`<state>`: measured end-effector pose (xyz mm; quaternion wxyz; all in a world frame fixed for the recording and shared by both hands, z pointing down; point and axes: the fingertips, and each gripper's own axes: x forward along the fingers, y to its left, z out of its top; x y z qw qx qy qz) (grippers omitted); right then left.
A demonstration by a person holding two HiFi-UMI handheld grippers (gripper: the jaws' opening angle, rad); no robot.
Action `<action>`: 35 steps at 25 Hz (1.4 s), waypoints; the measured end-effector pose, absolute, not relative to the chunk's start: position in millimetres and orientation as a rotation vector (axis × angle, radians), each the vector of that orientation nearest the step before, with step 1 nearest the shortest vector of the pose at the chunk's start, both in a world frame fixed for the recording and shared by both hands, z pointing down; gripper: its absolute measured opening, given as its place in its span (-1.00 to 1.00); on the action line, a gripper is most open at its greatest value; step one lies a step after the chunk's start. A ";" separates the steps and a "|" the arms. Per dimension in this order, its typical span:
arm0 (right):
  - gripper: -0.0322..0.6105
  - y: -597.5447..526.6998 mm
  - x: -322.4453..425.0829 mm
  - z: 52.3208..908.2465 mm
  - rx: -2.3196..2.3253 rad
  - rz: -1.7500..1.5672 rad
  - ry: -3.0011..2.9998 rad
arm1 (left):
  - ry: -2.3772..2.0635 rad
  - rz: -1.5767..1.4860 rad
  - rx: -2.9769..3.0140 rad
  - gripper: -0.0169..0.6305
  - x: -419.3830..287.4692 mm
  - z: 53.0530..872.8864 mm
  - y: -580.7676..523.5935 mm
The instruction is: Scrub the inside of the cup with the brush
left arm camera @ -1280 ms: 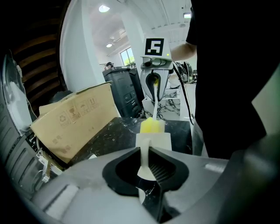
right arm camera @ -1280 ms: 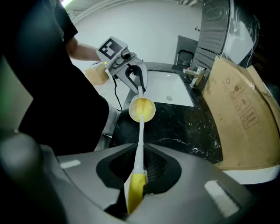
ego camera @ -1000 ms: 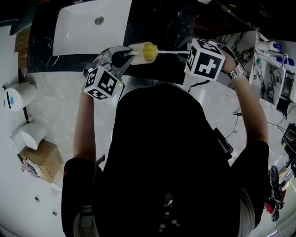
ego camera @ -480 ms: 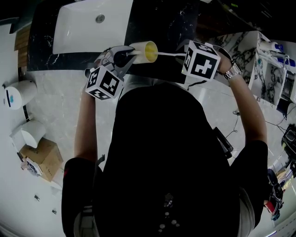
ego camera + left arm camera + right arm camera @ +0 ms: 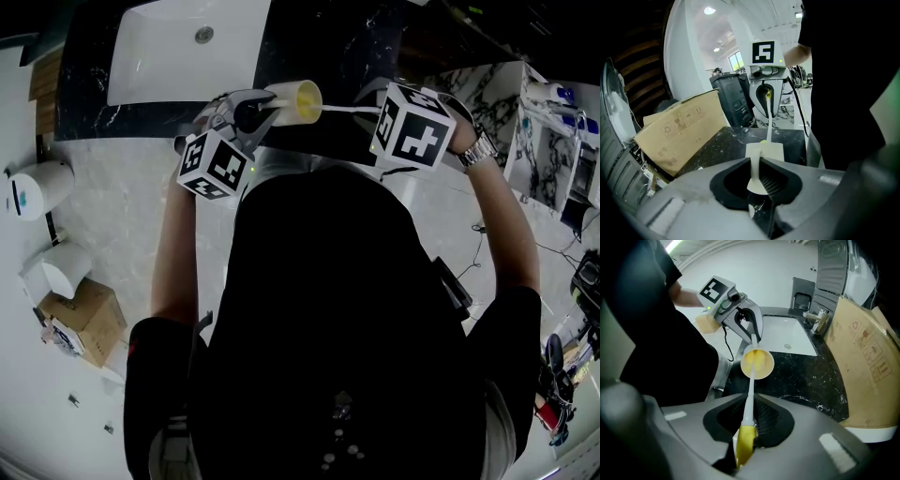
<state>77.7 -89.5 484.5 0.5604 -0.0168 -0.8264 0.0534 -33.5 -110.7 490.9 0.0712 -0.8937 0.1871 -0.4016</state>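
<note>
A cream cup (image 5: pixel 289 101) lies on its side in the air over the counter's front edge, mouth to the right. My left gripper (image 5: pixel 253 112) is shut on its closed end; in the left gripper view the cup (image 5: pixel 764 153) sits pinched between the jaws. The brush's thin white handle (image 5: pixel 345 109) runs from the cup's mouth to my right gripper (image 5: pixel 379 112). Its yellow head (image 5: pixel 756 363) is inside the cup (image 5: pixel 768 373). My right gripper (image 5: pixel 749 423) is shut on the handle (image 5: pixel 749 401), just above its yellow end (image 5: pixel 744 444).
A white sink basin (image 5: pixel 178 52) is set in the black marble counter (image 5: pixel 356 42), with a faucet (image 5: pixel 816 320) beside it. A cardboard sheet (image 5: pixel 867 359) leans at the counter's end. A white dispenser (image 5: pixel 37 192) and a cardboard box (image 5: pixel 89 323) stand on the floor at the left.
The yellow brush head, which bulged out of the cup's mouth a second ago, has gone inside the cup. The left gripper and cup have shifted slightly right and up.
</note>
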 end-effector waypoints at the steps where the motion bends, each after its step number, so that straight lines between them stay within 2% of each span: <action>1: -0.77 -90.0 77.4 483.6 -0.036 0.124 -1.946 | 0.558 -1.207 -2.682 -0.79 -33.1 490.8 -110.4; 21: -0.77 -99.2 98.4 491.7 -0.033 0.206 -1.926 | 0.542 -1.207 -2.681 -0.79 -35.0 493.0 -106.6; 35: -0.77 -82.0 86.8 500.0 -0.021 0.215 -1.940 | 0.535 -1.199 -2.669 -0.78 -34.3 492.4 -103.3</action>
